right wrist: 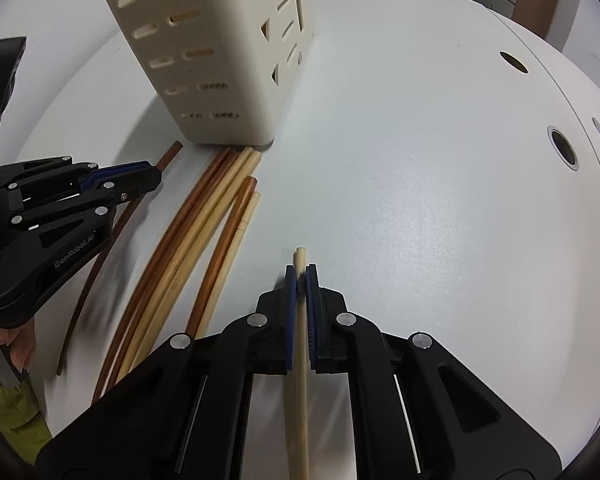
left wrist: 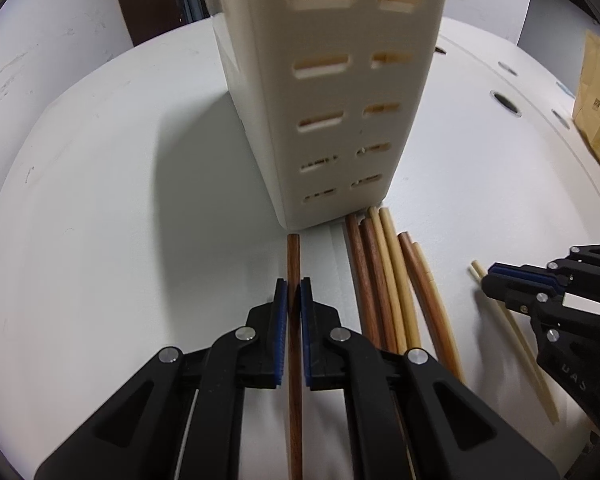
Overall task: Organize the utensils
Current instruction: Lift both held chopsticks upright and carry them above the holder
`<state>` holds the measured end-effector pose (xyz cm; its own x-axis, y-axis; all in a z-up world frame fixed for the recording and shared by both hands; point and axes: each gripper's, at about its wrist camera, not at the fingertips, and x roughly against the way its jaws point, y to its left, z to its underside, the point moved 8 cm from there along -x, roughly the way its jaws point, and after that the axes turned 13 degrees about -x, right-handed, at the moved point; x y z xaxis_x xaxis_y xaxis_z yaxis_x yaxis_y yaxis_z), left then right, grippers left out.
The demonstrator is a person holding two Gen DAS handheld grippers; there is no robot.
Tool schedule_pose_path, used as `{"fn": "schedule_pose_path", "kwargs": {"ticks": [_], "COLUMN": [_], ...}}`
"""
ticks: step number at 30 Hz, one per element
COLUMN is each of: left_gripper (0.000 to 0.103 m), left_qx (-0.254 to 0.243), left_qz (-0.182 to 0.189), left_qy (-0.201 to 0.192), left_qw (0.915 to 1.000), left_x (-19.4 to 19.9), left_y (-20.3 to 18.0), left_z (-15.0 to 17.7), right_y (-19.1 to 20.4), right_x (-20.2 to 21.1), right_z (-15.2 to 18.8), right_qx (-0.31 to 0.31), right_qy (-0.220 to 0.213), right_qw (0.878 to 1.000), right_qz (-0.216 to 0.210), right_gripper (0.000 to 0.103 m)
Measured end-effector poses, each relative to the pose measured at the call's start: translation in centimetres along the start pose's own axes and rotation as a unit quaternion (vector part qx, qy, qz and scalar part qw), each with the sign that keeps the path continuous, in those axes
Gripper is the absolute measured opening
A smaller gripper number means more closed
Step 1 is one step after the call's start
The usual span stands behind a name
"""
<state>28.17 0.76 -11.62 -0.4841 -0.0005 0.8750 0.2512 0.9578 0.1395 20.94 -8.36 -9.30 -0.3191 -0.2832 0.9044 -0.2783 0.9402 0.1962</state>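
Left wrist view: dark wooden chopstick [left wrist: 293,264] lies lengthwise along my left tongs [left wrist: 294,294], clamped, tip toward the slotted holder [left wrist: 332,92]; right tongs [right wrist: 300,280] clamp a pale chopstick [right wrist: 300,258] likewise on the surface [left wrist: 100,200].

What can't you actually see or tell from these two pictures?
- Inside and top of the cream holder: cut off by the upper edge in both views.
- Rear ends of the dark chopstick in the left gripper and the pale chopsticks in the right gripper: hidden under the gripper bodies.
- How many chopsticks lie in the loose pile: they overlap, and the right gripper covers their near ends.
- The brown bag: cut off at the left-wrist view's right edge, its print is too small to read.
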Motion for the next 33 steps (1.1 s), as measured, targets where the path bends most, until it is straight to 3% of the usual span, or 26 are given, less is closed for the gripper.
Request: {"fn": "schedule_pose_path", "kwargs": {"ticks": [13, 19, 25, 33], "left_gripper": [0.006, 0.006, 0.006, 0.006], "left_qx": [0.032, 0.029, 0.032, 0.040], "left_qz": [-0.019, -0.026, -0.041, -0.054], "left_qy": [-0.111, -0.163, -0.206, -0.276], "left_qw": [0.9931, 0.9859, 0.9772, 0.9588], "left_x": [8.0, 11.7, 15.2, 20.3], "left_y": [0.3, -0.4, 0.1, 1.8], "left_z": [-1.9, -2.8, -4.4, -7.3], "right_y": [1.8, 3.4, 4.1, 4.6], "right_x": [6.8, 8.7, 11.7, 15.2], "right_z": [-4.6, -5.7, -7.4, -10.8], "right_qx": [0.004, 0.019, 0.027, 0.022], "right_qy": [-0.124, -0.155, -0.204, -0.264], "right_qw": [0.989, 0.983, 0.972, 0.953], "right_qz": [-0.080, -0.098, -0.115, -0.148], "right_gripper": [0.004, 0.004, 0.004, 0.004]}}
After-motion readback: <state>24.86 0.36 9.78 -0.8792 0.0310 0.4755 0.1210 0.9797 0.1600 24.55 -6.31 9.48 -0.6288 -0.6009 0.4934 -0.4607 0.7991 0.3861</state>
